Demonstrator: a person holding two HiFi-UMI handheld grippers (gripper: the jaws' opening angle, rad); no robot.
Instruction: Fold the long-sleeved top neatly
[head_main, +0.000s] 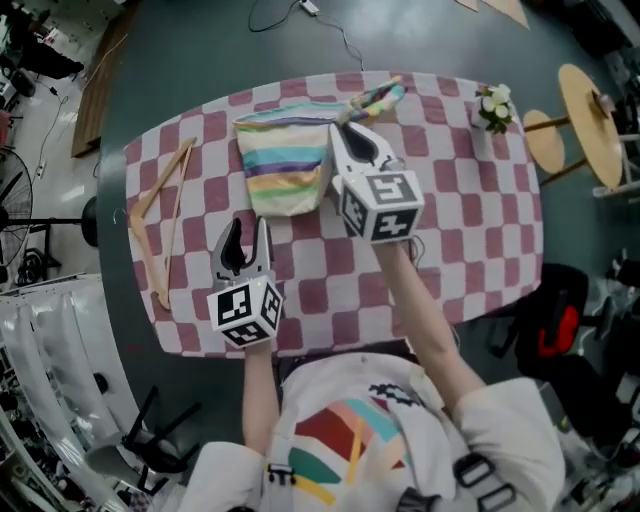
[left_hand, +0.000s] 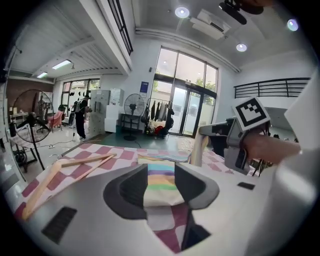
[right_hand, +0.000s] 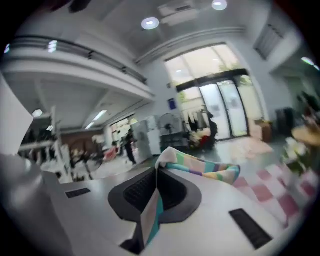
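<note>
Firstly, top: striped long-sleeved top (head_main: 285, 165), folded into a block, lies on the checked cloth (head_main: 470, 230) at the middle of the table's far edge.
Sleeve: one striped sleeve (head_main: 378, 98) is lifted off the block and trails toward the far edge.
Right gripper (head_main: 345, 130): raised just right of the block, jaws closed flat, pinching the sleeve.
Left gripper (head_main: 248, 228): over the near edge, short of the top and aimed at it, jaws partly apart, nothing held.
Hanger (head_main: 160, 225): wooden, along the left edge, clear of the top.
Flowers (head_main: 494, 106): small pot, far right corner.
Stools (head_main: 590, 110): on the floor past the right edge.
View notes: only the right gripper view shows the pinch; only the left gripper view shows a standing fan (left_hand: 132, 107).
</note>
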